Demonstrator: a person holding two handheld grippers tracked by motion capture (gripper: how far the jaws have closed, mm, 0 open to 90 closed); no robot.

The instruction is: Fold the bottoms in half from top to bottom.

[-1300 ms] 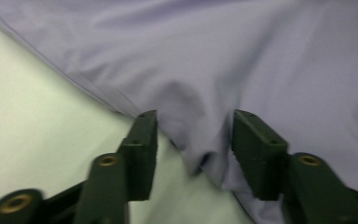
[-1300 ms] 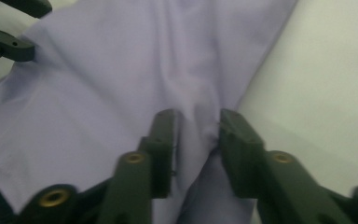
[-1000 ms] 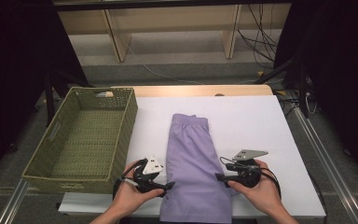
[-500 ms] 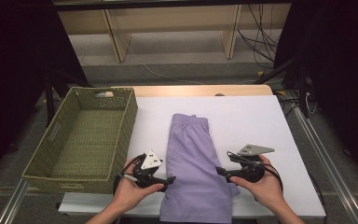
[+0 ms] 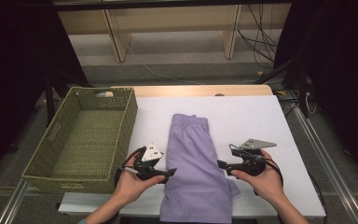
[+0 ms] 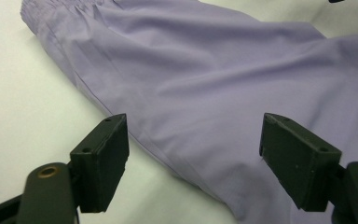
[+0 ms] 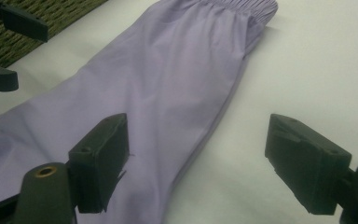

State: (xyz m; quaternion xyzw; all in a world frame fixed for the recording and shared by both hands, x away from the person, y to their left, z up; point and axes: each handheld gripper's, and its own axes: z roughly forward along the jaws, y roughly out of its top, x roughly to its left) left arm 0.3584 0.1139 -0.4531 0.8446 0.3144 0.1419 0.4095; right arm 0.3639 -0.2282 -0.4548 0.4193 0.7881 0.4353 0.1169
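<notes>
A lavender garment (image 5: 193, 154) with an elastic waistband lies folded lengthwise on the white table (image 5: 261, 121), its waistband at the far end. My left gripper (image 5: 170, 173) is at its left edge, jaws open, and the cloth's edge (image 6: 214, 70) lies below and between the pads without being pinched. At the right edge, my right gripper (image 5: 220, 164) has just been opening its jaws. They now stand wide, with the garment's edge (image 7: 168, 70) under the left pad and bare table under the other. The left gripper (image 7: 14, 49) shows far off in the right gripper view.
A green woven basket (image 5: 84, 135) with nothing in it stands at the table's left side, close to my left hand; its wall (image 7: 51, 18) also shows in the right gripper view. Wooden shelving and floor cables lie beyond the far edge.
Both grippers stay at the garment's sides with hardly any shift. The cloth lies as before.
</notes>
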